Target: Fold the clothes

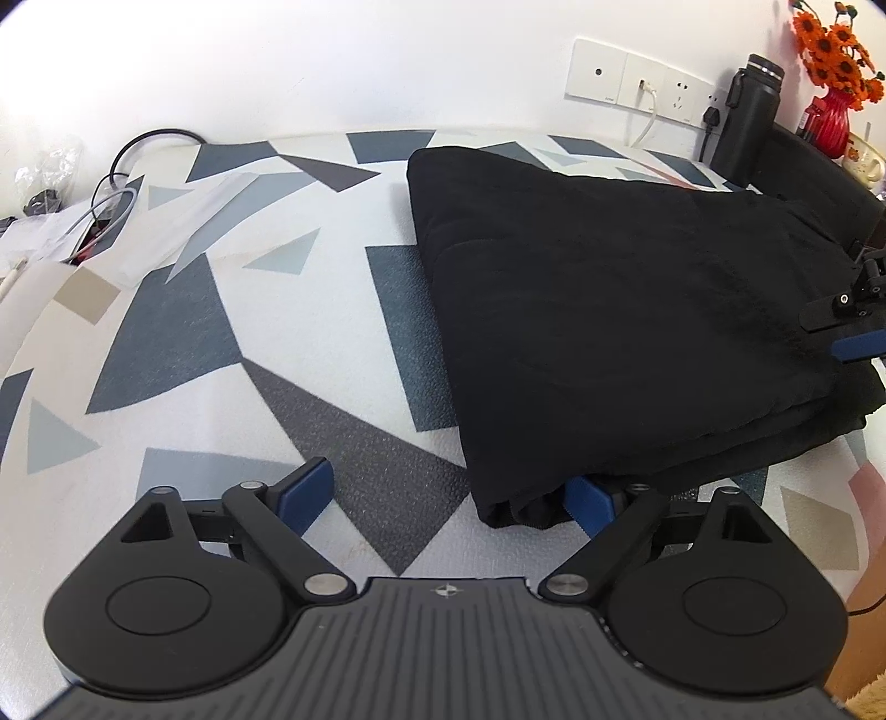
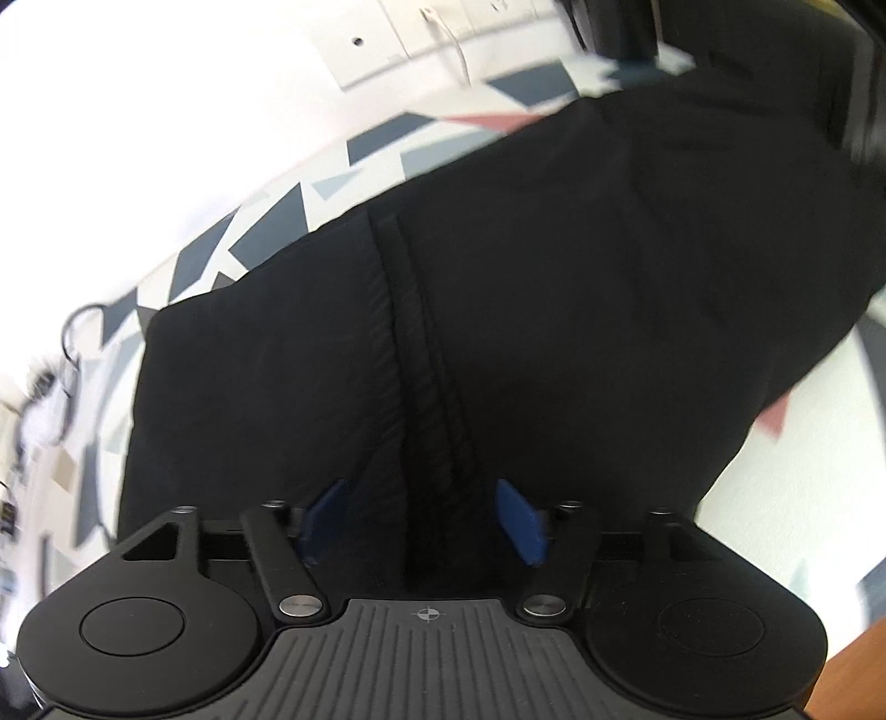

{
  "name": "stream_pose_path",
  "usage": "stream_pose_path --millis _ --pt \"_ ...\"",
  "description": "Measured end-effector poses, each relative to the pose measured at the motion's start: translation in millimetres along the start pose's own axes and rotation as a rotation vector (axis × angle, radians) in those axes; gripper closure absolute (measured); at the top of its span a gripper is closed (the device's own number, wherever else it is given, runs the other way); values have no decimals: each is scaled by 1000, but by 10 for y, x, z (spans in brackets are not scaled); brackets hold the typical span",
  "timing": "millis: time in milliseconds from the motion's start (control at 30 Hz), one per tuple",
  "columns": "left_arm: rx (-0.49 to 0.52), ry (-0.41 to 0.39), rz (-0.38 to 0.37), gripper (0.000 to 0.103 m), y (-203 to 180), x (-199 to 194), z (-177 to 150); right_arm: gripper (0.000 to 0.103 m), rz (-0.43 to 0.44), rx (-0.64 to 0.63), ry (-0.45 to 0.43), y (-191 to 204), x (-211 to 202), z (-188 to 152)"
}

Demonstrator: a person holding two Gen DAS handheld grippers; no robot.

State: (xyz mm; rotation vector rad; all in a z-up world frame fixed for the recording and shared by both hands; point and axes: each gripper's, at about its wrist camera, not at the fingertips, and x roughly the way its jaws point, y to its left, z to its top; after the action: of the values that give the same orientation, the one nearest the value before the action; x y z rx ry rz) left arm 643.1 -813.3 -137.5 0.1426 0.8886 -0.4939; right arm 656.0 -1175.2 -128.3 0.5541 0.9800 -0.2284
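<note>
White wall and a cloth (image 1: 232, 310) printed with grey, blue and beige triangles fill the left wrist view; a folded black garment (image 1: 637, 310), soft and matte, lies on it to the right. Behind stand a black bottle (image 1: 745, 116) and a red vase (image 1: 830, 119) holding orange flowers (image 1: 833, 50). Left gripper (image 1: 448, 493) is spread wide, its right pad at the garment's near corner, nothing pinched. From the right wrist, blurred, the garment (image 2: 554, 277) shows a ribbed seam (image 2: 426, 387) running between the parted pads of the right gripper (image 2: 423, 520), not pressed.
</note>
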Motion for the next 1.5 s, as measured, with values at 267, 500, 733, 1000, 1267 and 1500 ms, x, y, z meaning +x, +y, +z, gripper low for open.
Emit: stream_pose_path --millis 267,500,733,1000,1267,1500 --pt "-4 15 28 8 -55 1 -53 14 -72 -75 57 77 160 -52" --pt "-43 16 22 8 -52 -7 20 82 -18 -135 34 171 126 -79" --pt "-47 -8 -97 8 -135 -101 79 92 -79 -156 -54 24 -63 44" --pt "-22 -25 -150 8 -320 -71 193 92 -199 -183 -72 -276 -93 57" --pt "-72 -23 -150 8 -326 -6 272 91 -188 -149 -57 -373 -37 106" --pt "-123 -17 -114 8 -269 92 377 79 -69 -67 -15 -575 -59 209"
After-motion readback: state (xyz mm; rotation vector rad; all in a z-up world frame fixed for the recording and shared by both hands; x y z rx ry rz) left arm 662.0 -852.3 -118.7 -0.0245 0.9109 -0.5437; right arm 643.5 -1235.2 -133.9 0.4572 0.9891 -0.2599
